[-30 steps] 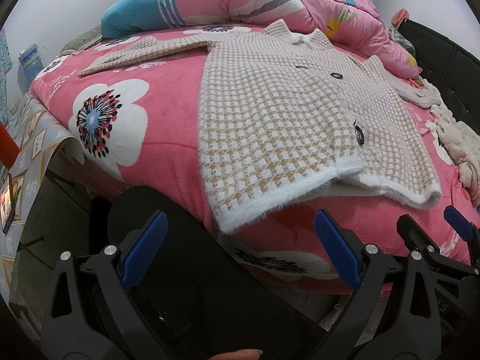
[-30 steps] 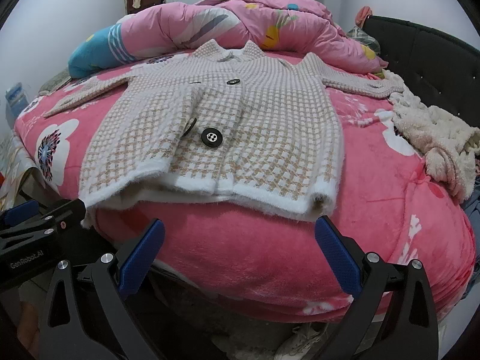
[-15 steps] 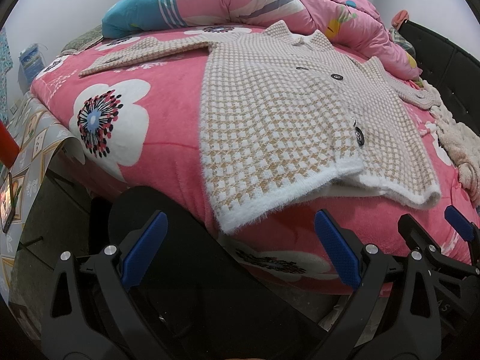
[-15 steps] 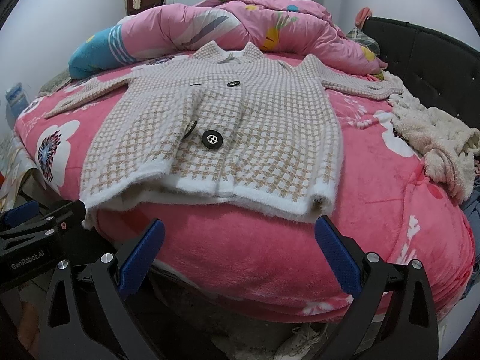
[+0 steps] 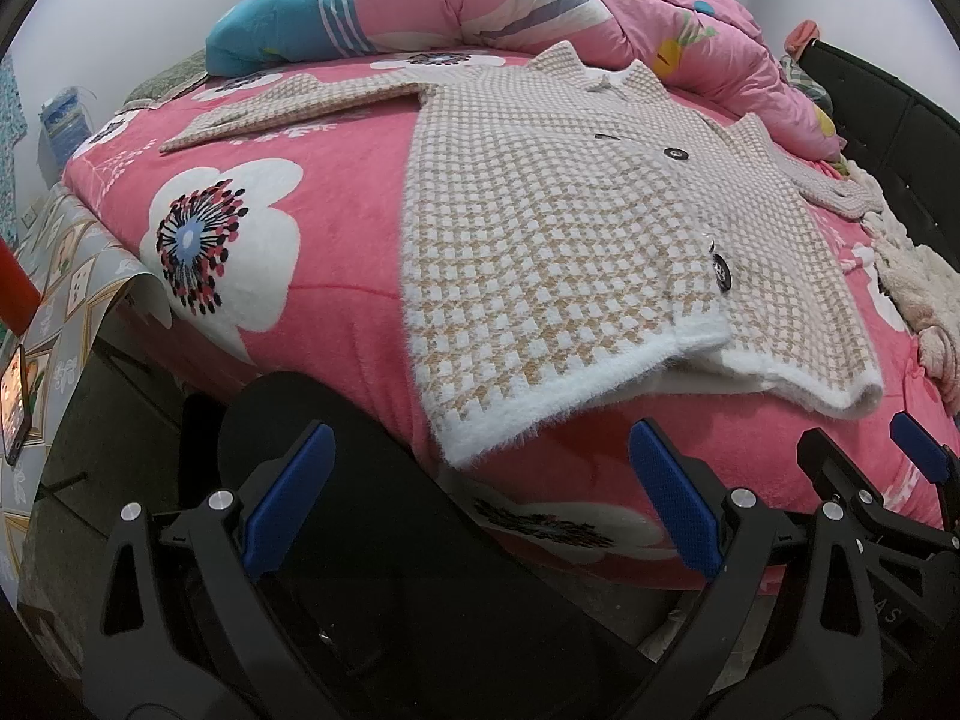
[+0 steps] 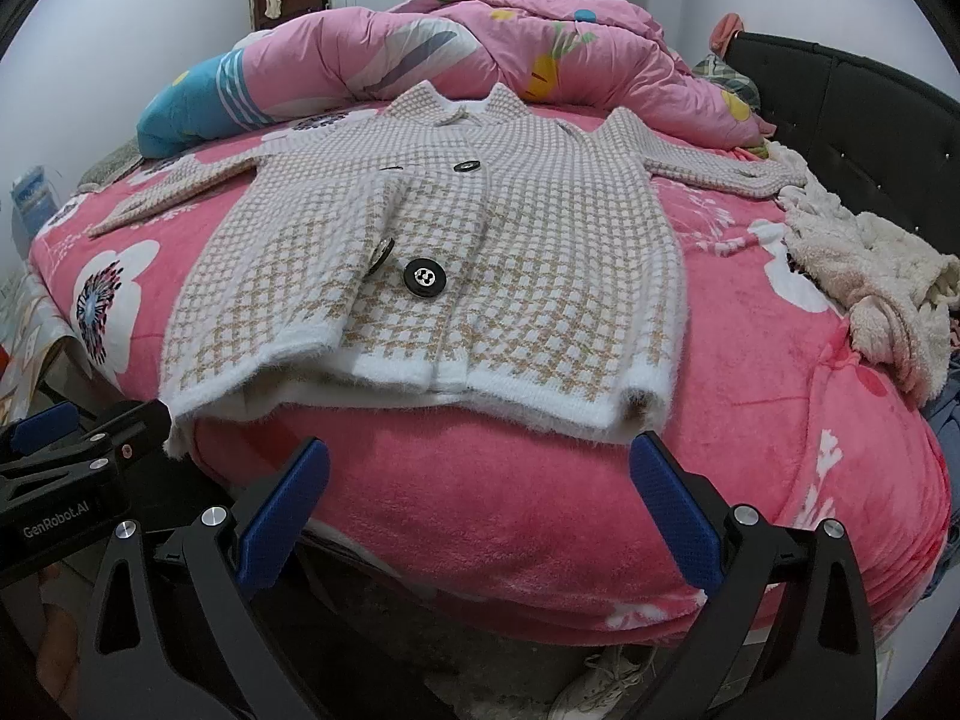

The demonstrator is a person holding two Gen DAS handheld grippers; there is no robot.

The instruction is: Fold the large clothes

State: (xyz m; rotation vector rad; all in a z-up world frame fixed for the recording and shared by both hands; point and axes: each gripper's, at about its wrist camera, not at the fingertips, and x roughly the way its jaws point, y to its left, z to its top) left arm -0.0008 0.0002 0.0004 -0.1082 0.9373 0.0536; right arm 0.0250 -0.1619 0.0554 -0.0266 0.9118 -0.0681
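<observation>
A beige-and-white checked knit cardigan (image 5: 570, 240) with black buttons lies flat on the pink flowered bed cover, sleeves spread to both sides, fuzzy white hem hanging at the near edge. It also shows in the right wrist view (image 6: 456, 264). My left gripper (image 5: 480, 504) is open and empty, just below the hem's left corner. My right gripper (image 6: 474, 510) is open and empty, below the hem's right part. The right gripper shows at the left wrist view's right edge (image 5: 864, 480); the left gripper shows at the right wrist view's left edge (image 6: 78, 450).
A rolled pink quilt (image 6: 480, 54) lies across the far side of the bed. A cream fleece garment (image 6: 870, 276) is bunched at the right by the black headboard (image 6: 852, 120). A black round stool (image 5: 336, 480) stands below the bed edge.
Both grippers have moved slightly closer to the bed edge and the cardigan hem. The cardigan has not moved.
</observation>
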